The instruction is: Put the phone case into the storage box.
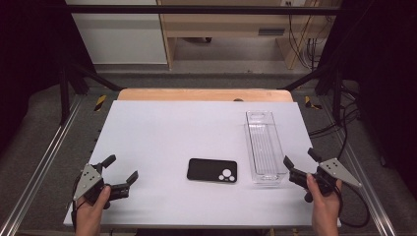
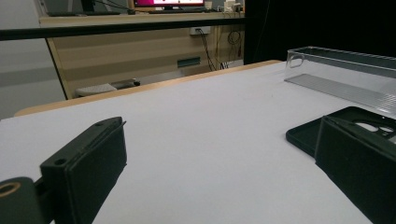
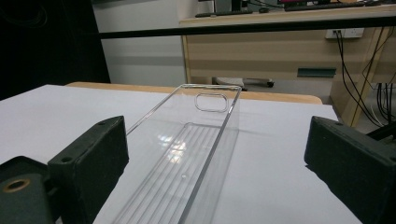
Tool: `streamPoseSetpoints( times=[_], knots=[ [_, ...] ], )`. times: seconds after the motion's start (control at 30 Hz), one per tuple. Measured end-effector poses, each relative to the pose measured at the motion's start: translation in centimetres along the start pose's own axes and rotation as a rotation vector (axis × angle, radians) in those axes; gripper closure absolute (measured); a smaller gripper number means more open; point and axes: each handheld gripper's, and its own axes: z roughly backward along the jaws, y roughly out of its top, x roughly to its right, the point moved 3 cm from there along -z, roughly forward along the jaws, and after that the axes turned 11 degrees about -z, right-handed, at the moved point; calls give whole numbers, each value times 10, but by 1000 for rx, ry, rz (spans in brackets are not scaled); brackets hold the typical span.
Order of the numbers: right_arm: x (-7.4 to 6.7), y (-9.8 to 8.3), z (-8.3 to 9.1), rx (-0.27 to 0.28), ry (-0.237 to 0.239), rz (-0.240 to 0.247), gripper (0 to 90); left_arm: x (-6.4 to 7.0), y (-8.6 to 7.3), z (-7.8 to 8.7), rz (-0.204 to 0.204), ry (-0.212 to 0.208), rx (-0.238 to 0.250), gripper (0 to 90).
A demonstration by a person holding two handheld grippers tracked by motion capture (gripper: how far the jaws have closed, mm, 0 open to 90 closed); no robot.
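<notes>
Black phone case (image 1: 212, 170) lying flat, camera cutout toward the right, low centre of the high view on the white worktop (image 1: 162, 132). Just to its right, apart from it, a clear plastic tray (image 1: 264, 146), long and narrow, running from lower right up toward the frame's middle right. Seen again in the left gripper view at the right edge, case (image 2: 322, 128) below tray (image 2: 345, 77). Left hand-held gripper (image 1: 121, 172) at lower left, jaws apart, nothing between. Right hand-held gripper (image 1: 300, 163) at lower right, jaws spread wide, near the tray's close end (image 3: 187, 163), not touching.
</notes>
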Motion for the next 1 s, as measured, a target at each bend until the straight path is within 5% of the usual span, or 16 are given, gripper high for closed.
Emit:
streamPoseSetpoints(
  times=[0.53, 0.57, 0.67, 1.0],
  knots=[
    [-1, 2, 0, 1, -68, -22, 35, -1, 7, 7, -13, 36, 32, 23],
    [-3, 6, 0, 20, -119, -18, 60, -1, 7, 6, -9, 33, 32, 23],
    [-8, 11, 2, 59, -158, -14, 67, -1, 7, 6, -3, 30, 37, 23],
    [-46, 31, 9, 173, -172, -62, 100, 0, 10, 4, -9, 21, 32, 22]
  ],
)
